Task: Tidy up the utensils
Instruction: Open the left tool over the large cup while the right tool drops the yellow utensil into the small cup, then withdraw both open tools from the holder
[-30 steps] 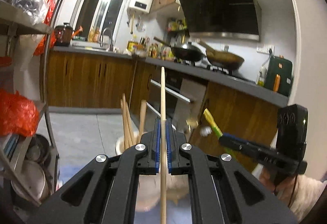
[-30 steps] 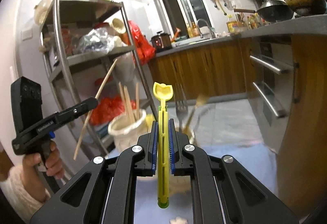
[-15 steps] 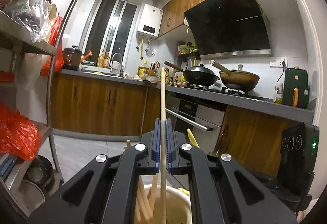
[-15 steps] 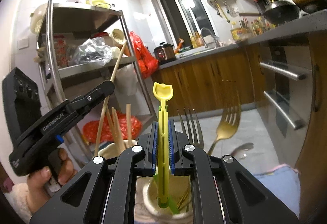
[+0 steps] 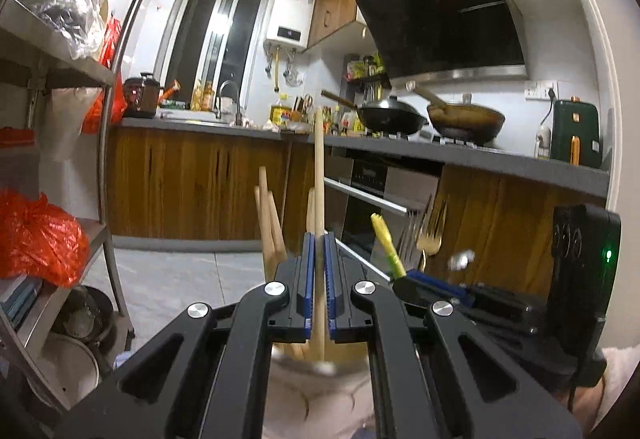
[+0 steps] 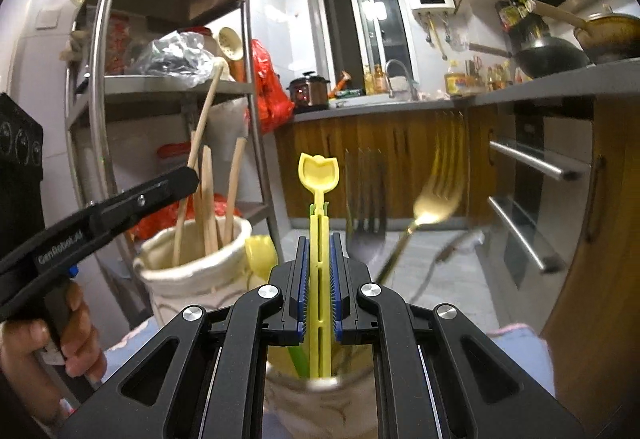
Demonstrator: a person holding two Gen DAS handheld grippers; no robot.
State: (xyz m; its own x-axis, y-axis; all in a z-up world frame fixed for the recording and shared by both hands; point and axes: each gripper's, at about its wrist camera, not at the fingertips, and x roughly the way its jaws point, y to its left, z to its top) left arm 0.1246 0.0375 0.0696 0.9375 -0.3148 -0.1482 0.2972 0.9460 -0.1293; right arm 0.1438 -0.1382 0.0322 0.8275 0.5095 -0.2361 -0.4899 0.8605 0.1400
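Observation:
My left gripper (image 5: 319,243) is shut on a long wooden chopstick (image 5: 319,175), held upright with its lower end inside a white holder (image 5: 312,395) among other wooden sticks (image 5: 267,223). My right gripper (image 6: 319,243) is shut on a yellow plastic spoon (image 6: 319,175), upright, its lower end in a second white holder (image 6: 332,407). That holder also has a gold fork (image 6: 434,199) and a dark fork (image 6: 366,239). The left gripper (image 6: 176,183) and the chopstick holder (image 6: 192,271) show at the left of the right wrist view.
A metal shelf rack (image 6: 100,87) with bags and bowls stands at the left. Wooden cabinets with a grey counter (image 5: 460,155), woks and an oven lie behind. The holders stand on a light blue cloth (image 6: 516,347).
Both grippers have come down over the two holders, with the chopstick and the yellow spoon now reaching into them. Between the last frames the views tilted and the forks swung.

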